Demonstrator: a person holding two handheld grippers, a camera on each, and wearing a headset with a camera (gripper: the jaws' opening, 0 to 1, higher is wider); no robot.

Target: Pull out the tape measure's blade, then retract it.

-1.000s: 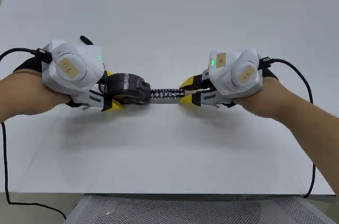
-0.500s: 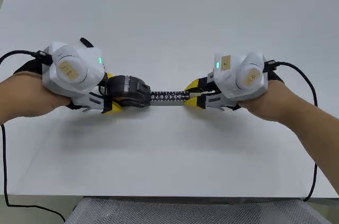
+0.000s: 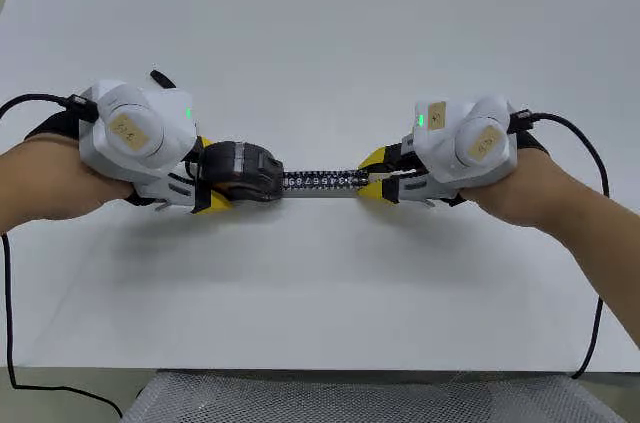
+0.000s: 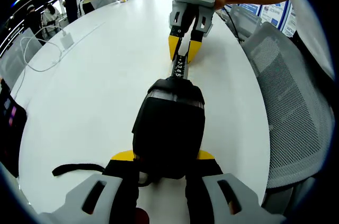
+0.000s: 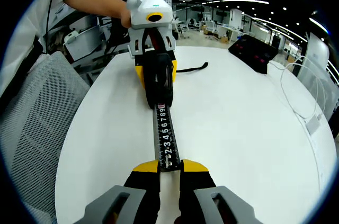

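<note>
Blade partway out; pull not finished.

Found the black tape measure (image 3: 240, 169) low over the white table (image 3: 330, 273), clamped at its back end in the left gripper (image 3: 210, 173). Right gripper (image 3: 372, 176) pinched shut on the blade (image 3: 322, 181) tip, with a short numbered stretch bared between the two. Judged early going: more blade to draw, then all of the retraction left.

The tape measure (image 3: 238, 170) rests on the table (image 3: 320, 43), clamped between the left gripper's (image 3: 210, 173) jaws. Its blade (image 3: 322, 180) runs straight ahead of that gripper to the right gripper (image 3: 372, 176), which faces it and pinches the blade's end between its jaws.
</note>
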